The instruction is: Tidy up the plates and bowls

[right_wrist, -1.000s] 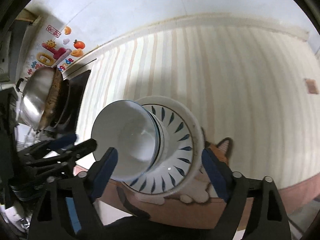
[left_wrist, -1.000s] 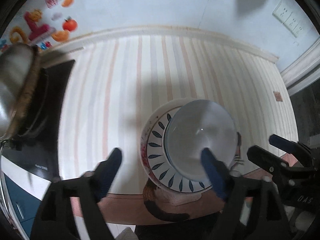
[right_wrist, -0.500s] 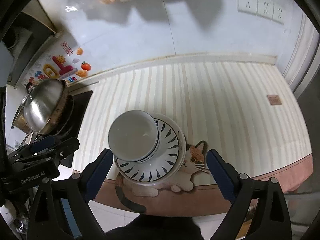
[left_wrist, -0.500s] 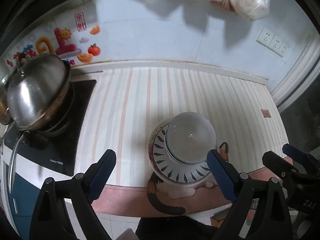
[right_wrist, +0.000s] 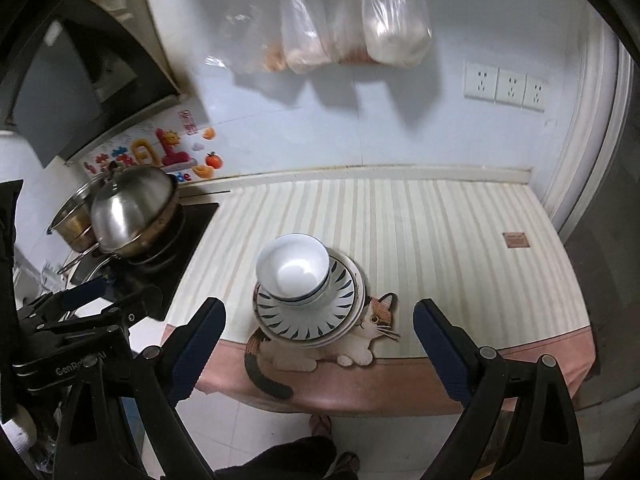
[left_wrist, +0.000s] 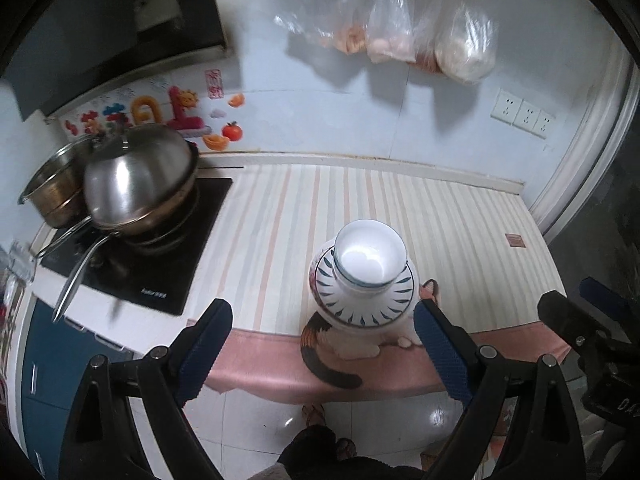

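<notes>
At the far left, a shiny pot (left_wrist: 136, 188) with a lid sits on a black stove (left_wrist: 160, 264). A smaller pot (left_wrist: 52, 192) stands just behind it. Bright stickers (left_wrist: 160, 114) are stuck on the wall above the pots.

Next comes a striped cloth (left_wrist: 280, 216) that covers the counter. It has a pink edge at the front, and a cat picture (right_wrist: 372, 320) is printed near that edge.

The dishes sit in one pile on the cloth, near the front edge and partly over the cat. A white bowl (left_wrist: 370, 254) with a blue rim sits on top. Under it is a plate (left_wrist: 364, 300) with blue leaf marks. In the right view, more plate rims show under that plate.

The left gripper (left_wrist: 322, 350) is held back from the counter, above the floor. Its blue fingers (left_wrist: 204, 348) are spread wide with nothing between them. The right gripper (right_wrist: 320, 350) is held back too, wide apart and holding nothing. The pile shows in the gap of each one, well apart from the fingers.

Clear bags (left_wrist: 404, 28) hang on the wall above. At the far right are three wall plugs (right_wrist: 504, 86).
</notes>
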Demonstrator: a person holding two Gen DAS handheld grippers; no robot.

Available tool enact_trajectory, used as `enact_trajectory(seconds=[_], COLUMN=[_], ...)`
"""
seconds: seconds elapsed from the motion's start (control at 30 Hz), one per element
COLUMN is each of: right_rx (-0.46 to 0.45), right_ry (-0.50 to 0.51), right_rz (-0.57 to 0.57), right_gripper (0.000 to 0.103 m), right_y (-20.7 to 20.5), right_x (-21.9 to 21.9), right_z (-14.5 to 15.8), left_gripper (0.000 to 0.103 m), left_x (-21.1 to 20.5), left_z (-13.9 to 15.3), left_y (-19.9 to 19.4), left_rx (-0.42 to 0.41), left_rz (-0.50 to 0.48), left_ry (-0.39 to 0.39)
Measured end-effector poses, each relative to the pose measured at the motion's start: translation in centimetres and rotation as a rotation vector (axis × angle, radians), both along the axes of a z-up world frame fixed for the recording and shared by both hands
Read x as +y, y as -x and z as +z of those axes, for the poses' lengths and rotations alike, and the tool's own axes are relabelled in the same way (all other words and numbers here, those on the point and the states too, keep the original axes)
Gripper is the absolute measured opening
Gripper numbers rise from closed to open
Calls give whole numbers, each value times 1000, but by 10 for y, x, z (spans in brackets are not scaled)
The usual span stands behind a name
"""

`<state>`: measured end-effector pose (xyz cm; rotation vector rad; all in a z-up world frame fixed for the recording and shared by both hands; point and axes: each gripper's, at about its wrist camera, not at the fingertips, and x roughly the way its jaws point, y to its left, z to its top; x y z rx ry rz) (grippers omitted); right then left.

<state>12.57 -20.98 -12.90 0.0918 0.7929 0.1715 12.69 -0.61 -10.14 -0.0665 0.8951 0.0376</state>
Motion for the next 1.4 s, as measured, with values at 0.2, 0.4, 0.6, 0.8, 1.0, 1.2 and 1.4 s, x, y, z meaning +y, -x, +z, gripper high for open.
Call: enact_trajectory(seconds=[0.2,0.4,0.6,0.8,1.0,1.2,1.4], right_rx=[-32,-73,-117,-129,-117,-105,-114], right_ry=[3,17,33,36,42,50,58], right_rz=[24,14,-14,-28,-49,-62,-73], right_gripper=[97,97,97,97,97,97,97], right_y=[54,95,121,138,142,145,147], right_x=[4,7,15,27,30,30,30], right_z=[19,34,48,52,48,42,42], left_gripper=[93,93,93,93,93,93,93], left_x=[5,11,19,26,30,32,30], left_z=[17,29,37,37,32,34,37], left_y=[47,79,95,104,111,112,112], left_rx=[-32,-63,-87,-82,-88,-105,-124], left_rz=[28,43,25,25,53,50,34], left_ry=[-8,-26,-42,-45,-63,-66,-75])
